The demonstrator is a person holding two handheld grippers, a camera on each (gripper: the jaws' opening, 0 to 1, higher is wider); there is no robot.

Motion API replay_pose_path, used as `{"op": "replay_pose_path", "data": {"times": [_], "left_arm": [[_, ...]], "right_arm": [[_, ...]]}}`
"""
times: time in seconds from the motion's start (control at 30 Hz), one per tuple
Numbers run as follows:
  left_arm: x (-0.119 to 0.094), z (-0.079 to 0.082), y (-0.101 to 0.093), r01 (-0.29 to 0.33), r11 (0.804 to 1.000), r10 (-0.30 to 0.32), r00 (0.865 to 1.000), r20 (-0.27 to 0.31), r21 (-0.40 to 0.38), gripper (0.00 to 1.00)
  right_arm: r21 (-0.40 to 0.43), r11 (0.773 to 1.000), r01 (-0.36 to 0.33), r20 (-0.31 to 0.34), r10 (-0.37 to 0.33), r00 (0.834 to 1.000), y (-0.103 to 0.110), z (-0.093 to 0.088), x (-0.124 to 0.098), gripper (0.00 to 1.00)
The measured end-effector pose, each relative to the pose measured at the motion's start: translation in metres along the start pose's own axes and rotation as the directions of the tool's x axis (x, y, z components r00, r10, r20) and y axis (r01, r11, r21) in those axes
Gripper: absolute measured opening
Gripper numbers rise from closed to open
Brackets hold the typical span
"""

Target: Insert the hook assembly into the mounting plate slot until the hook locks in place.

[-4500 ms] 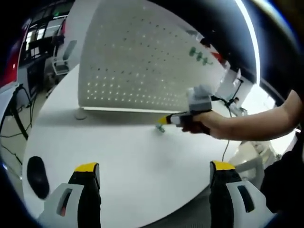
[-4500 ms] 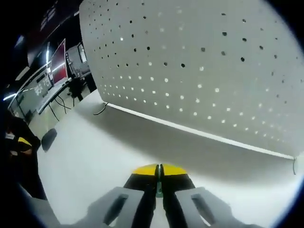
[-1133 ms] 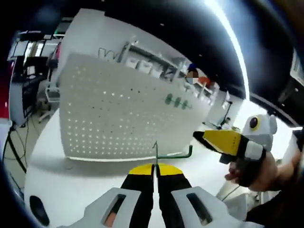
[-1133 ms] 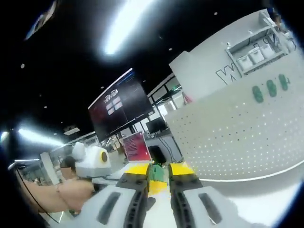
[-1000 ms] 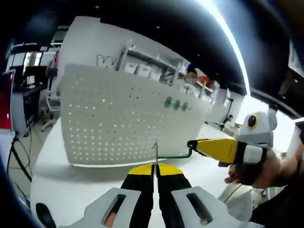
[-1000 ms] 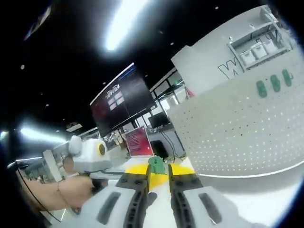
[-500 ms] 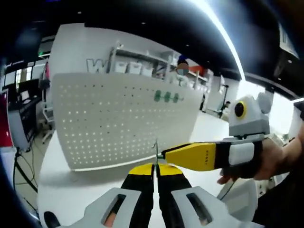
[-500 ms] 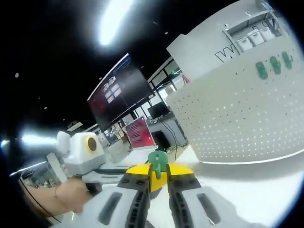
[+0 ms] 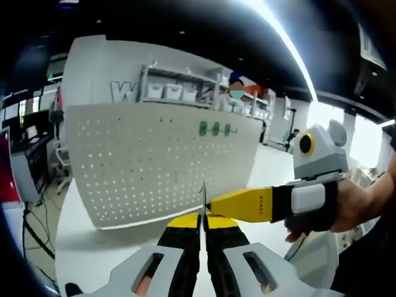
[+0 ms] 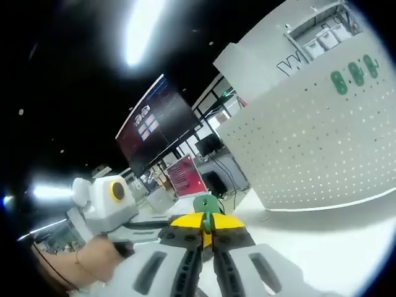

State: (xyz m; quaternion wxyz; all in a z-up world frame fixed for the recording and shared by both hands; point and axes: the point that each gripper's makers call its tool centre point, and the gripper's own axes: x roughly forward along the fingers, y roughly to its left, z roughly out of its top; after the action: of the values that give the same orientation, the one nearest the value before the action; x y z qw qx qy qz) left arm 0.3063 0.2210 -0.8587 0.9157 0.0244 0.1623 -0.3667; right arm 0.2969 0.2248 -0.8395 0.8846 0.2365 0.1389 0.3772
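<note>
White perforated pegboard (image 9: 154,164) upright on matte white surface (image 9: 93,260). Left tongs (image 9: 202,218) pressed together on thin metal wire of hook (image 9: 202,197). Right tongs (image 10: 206,219) pinch rounded green plastic plate (image 10: 206,203), its top protruding above yellow tips; both held in air before pegboard

My yellow-tipped left gripper (image 9: 202,224) is looking like matt plastic, the white pegboard (image 9: 154,161) is showing a smooth matt finish, and the green hook piece (image 10: 206,203) is looking glossy.
</note>
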Motion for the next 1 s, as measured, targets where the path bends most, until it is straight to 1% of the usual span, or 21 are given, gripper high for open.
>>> {"op": "replay_pose_path", "data": {"times": [0.07,0.23,0.33,0.37,0.4,0.43,0.47,0.5,0.53,0.57,0.63,0.7,0.73,0.77,0.9,0.97,1.0], "left_arm": [[0.001,0.0,-0.002,0.005,1.0,-0.005,1.0,0.007,-0.008,0.01],[0.005,-0.005,-0.007,0.006,1.0,-0.006,1.0,0.006,0.027,0.03],[0.009,-0.008,-0.011,0.027,0.998,-0.026,1.0,-0.006,0.057,0.04],[0.009,-0.008,-0.012,0.03,0.998,-0.03,1.0,-0.006,0.06,0.07],[0.01,-0.009,-0.015,0.047,0.997,-0.047,0.999,-0.01,0.053,0.12],[0.011,-0.01,-0.017,0.058,0.998,-0.058,0.998,-0.013,0.038,0.22],[0.013,-0.011,-0.018,0.055,0.998,-0.054,0.998,-0.017,0.022,0.3],[0.014,-0.012,-0.02,0.064,0.998,-0.064,0.998,-0.014,0.027,0.35],[0.014,-0.011,-0.026,0.095,0.995,-0.095,0.995,-0.007,0.027,0.35],[0.014,-0.01,-0.027,0.099,0.995,-0.1,0.995,0.003,0.027,0.37],[0.015,-0.009,-0.029,0.109,0.994,-0.109,0.994,0.008,0.012,0.49],[0.016,-0.008,-0.029,0.11,0.994,-0.11,0.994,0.015,0.002,0.62],[0.016,-0.007,-0.029,0.115,0.993,-0.115,0.993,0.022,0.002,0.65],[0.016,-0.006,-0.031,0.123,0.992,-0.123,0.992,0.03,0.004,0.67],[0.017,-0.002,-0.031,0.129,0.992,-0.129,0.99,0.053,-0.003,0.81],[0.017,-0.002,-0.031,0.136,0.99,-0.135,0.989,0.064,-0.023,0.82],[0.017,-0.003,-0.031,0.142,0.989,-0.14,0.988,0.068,-0.029,0.84]], "right_arm": [[-0.009,1.0,0.009,0.004,-0.009,1.0,-0.001,0.0,-0.001,0.0],[-0.016,1.0,0.019,-0.011,-0.019,1.0,-0.006,-0.003,-0.004,0.0],[-0.032,0.999,0.018,-0.024,-0.019,1.0,-0.01,-0.004,-0.009,0.0],[-0.041,0.999,0.019,-0.025,-0.02,1.0,-0.011,-0.004,-0.01,0.0],[-0.053,0.998,0.017,-0.022,-0.018,1.0,-0.011,-0.002,-0.011,0.0],[-0.061,0.998,0.013,-0.024,-0.014,1.0,-0.011,-0.001,-0.011,0.0],[-0.088,0.996,0.012,-0.026,-0.015,1.0,-0.013,0.001,-0.011,0.0],[-0.107,0.994,0.006,-0.029,-0.01,1.0,-0.012,0.002,-0.012,0.0],[-0.12,0.993,-0.003,-0.033,-0.001,0.999,-0.012,0.003,-0.012,0.0],[-0.139,0.99,-0.001,-0.031,-0.003,1.0,-0.013,0.005,-0.013,0.0],[-0.184,0.983,-0.019,-0.043,0.012,0.999,-0.012,0.007,-0.014,0.0],[-0.211,0.977,-0.022,-0.051,0.011,0.999,-0.015,0.009,-0.016,0.0],[-0.224,0.974,-0.026,-0.061,0.013,0.998,-0.015,0.008,-0.016,0.0],[-0.256,0.966,-0.023,-0.063,0.008,0.998,-0.018,0.009,-0.017,0.0],[-0.282,0.959,-0.033,-0.075,0.012,0.997,-0.02,0.009,-0.019,0.0],[-0.285,0.958,-0.03,-0.073,0.01,0.997,-0.024,0.01,-0.02,0.0],[-0.29,0.957,-0.026,-0.071,0.006,0.997,-0.026,0.01,-0.021,0.0]]}}
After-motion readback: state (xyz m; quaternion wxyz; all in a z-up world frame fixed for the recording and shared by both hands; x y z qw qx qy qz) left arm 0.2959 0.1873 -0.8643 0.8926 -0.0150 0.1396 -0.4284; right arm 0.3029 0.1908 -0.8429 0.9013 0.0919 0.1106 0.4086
